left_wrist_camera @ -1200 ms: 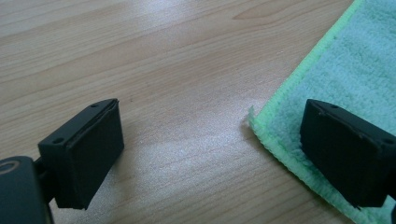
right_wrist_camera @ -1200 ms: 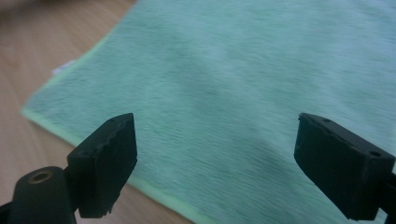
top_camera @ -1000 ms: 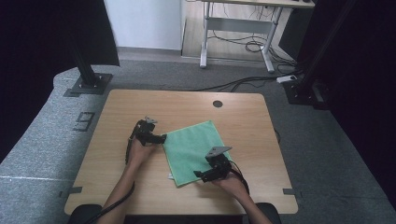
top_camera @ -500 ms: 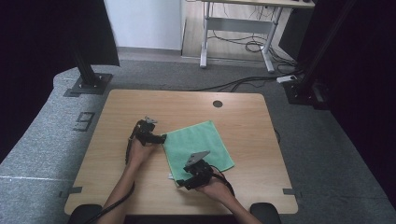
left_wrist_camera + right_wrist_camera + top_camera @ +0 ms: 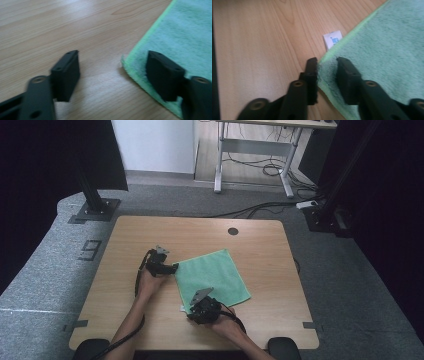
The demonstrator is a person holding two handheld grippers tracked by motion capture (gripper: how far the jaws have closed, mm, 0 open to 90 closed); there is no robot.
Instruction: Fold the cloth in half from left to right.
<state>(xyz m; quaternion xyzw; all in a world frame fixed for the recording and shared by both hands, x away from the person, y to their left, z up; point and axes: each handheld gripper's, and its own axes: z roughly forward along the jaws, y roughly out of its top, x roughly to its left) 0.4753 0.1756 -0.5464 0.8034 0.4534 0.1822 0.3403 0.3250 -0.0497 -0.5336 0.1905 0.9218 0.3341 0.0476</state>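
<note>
The right gripper (image 5: pixel 327 72) is pinching the near edge of the green cloth (image 5: pixel 382 62) between its nearly closed jaws, the cloth's white tag (image 5: pixel 332 39) lying on the wooden worktop (image 5: pixel 257 45) just beyond.

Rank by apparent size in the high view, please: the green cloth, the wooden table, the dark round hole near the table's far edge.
1. wooden table, clearly the largest.
2. green cloth, covering a small part of the tabletop.
3. dark round hole, the smallest.
</note>
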